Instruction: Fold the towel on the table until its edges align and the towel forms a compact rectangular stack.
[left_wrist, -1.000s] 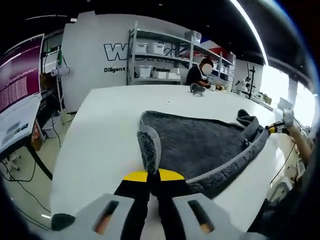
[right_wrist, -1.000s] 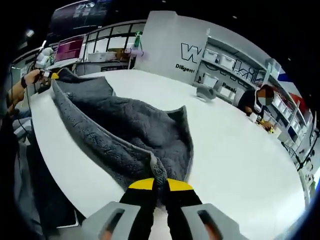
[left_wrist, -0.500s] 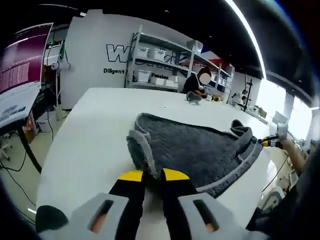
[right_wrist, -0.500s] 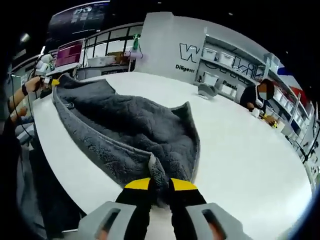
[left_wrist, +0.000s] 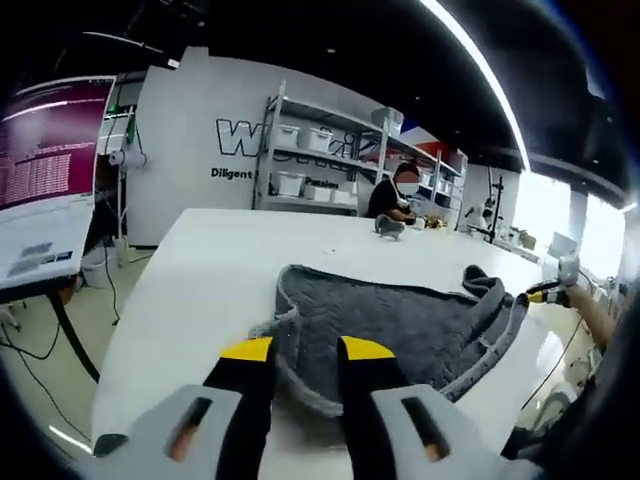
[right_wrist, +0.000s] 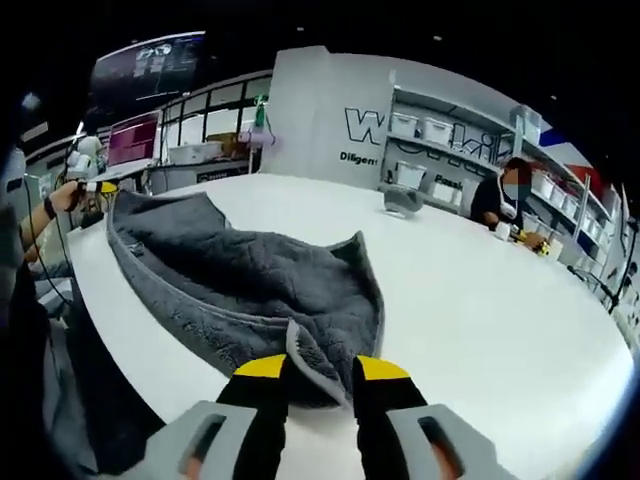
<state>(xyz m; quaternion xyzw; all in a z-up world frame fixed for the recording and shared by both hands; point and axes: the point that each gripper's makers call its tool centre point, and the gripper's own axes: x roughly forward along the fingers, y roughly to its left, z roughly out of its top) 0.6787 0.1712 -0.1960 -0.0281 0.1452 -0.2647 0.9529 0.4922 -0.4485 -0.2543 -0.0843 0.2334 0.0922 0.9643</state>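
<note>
Both grippers now parted, unlike half a second ago when each pinched a towel corner; left gripper (left_wrist: 305, 352) with jaws spread, towel (left_wrist: 400, 325) edge lying slack between the yellow tips, nothing clamped; right gripper (right_wrist: 323, 368) likewise spread, a grey corner flap standing loose between its tips, not squeezed; reads as a release, so corners set down and one fold probably laid; towel resting on white table (left_wrist: 230, 270) near the front edge, grey, doubled over with thick hem running along the near side; shape lopsided, far end bunched, edges not aligned, so stack not compact yet; more folding needed, judged from the lie of the cloth; small grey object (right_wrist: 402, 199) further back on the table, well apart from the towel; seated person (right_wrist: 497, 200) beyond the far edge; shelving with white bins (left_wrist: 320, 150) against the wall; screen (left_wrist: 45, 200) off to one side; nothing lying on the towel; only snag the bunched far end and nearness to the table edge.
</note>
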